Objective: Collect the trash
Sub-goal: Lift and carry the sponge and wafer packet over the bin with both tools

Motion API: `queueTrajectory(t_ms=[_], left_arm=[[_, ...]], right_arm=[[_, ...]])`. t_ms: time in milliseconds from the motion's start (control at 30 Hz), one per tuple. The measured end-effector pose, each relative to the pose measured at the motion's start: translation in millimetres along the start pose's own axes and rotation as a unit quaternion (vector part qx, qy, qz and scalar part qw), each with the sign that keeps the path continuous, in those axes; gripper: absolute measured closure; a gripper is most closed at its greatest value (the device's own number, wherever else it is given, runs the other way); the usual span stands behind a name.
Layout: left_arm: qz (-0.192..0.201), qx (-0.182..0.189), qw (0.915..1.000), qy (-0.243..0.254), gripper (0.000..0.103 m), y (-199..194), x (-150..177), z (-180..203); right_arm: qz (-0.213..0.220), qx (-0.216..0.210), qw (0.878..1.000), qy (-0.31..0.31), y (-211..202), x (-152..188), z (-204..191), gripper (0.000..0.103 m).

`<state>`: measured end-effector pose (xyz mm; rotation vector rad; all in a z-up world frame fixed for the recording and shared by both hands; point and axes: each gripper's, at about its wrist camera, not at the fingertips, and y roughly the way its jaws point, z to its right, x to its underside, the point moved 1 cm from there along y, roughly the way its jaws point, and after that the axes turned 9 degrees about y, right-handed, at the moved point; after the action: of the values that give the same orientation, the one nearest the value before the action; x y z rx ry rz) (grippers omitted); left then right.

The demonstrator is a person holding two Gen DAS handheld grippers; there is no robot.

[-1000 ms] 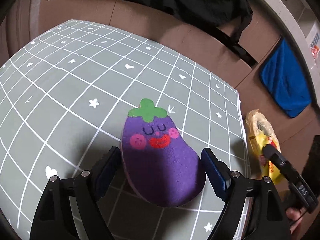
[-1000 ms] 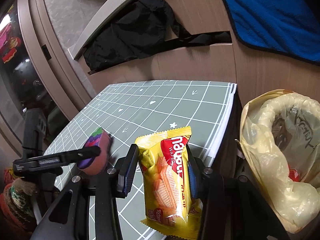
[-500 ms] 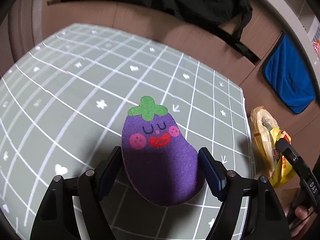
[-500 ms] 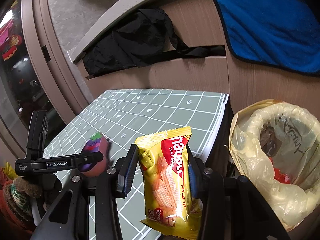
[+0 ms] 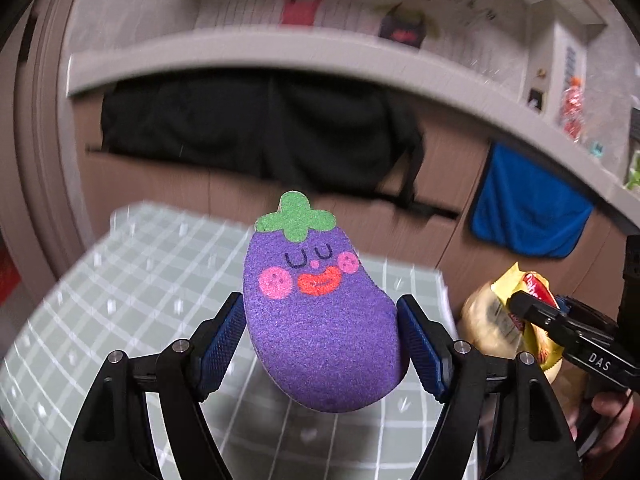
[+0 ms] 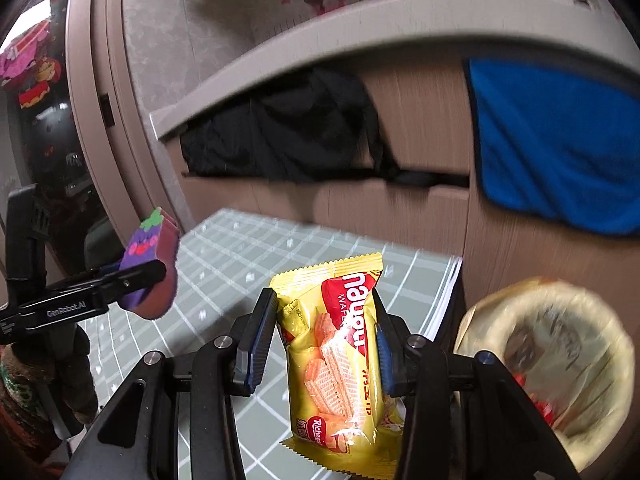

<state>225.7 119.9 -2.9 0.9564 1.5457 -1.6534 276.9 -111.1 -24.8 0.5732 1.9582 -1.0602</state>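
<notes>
A: What is the left gripper [image 5: 322, 344] carrying?

B: A purple eggplant-shaped sponge [image 5: 320, 312]. It has a green felt leaf cap, two closed-eye curves, pink cheeks and a red smile. The blue pads press against both of its flanks, so the jaws are closed on it about as wide as its body, and it is held upright in the air above the green grid mat [image 5: 132, 280].

A: How thick is it?

B: From the right wrist view the sponge [image 6: 154, 268] shows its edge, and under the purple face there is a pinkish layer.

A: And the right gripper [image 6: 324, 344]?

B: It pinches a yellow wafer packet [image 6: 340, 344] with a red panel, white lettering and a picture of wafers. The packet stands upright, its serrated ends at top and bottom, and the pads grip its two long sides, narrowly apart. It hangs over the near right part of the mat [image 6: 240, 248].

A: Where is the trash bag?

B: The yellowish plastic bag [image 6: 560, 360] sits to the right, off the mat's edge and lower, with its mouth open. Something red shows inside, though it is blurred. From the left wrist view the packet [image 5: 528, 320] overlaps the bag [image 5: 486, 328].

A: What's behind?

B: A wooden panel with a black garment [image 6: 288, 132] and a blue towel [image 6: 560, 152] draped over it.
</notes>
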Motion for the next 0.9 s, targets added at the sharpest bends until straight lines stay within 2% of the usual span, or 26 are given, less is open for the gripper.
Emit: queueTrajectory(t_ms=[200,400,667,900], left_arm=[[0.058,0.029,0.9973,0.036,0.027,-12,-45,31],[0.087,0.092,0.9892,0.074,0.027,-4,-71,85],[0.079,0.182,0.9741,0.109,0.027,25,-75,170],[0.058,0.218,0.9644,0.138,0.026,50,-58,220]], right_arm=[[0.055,0.029,0.998,-0.025,-39,-40,0,0.062],[0.096,0.079,0.992,-0.036,-80,-57,23,0.062],[0.108,0.150,0.983,-0.010,-120,-52,82,0.062],[0.105,0.178,0.978,0.025,-135,-37,125,0.062]])
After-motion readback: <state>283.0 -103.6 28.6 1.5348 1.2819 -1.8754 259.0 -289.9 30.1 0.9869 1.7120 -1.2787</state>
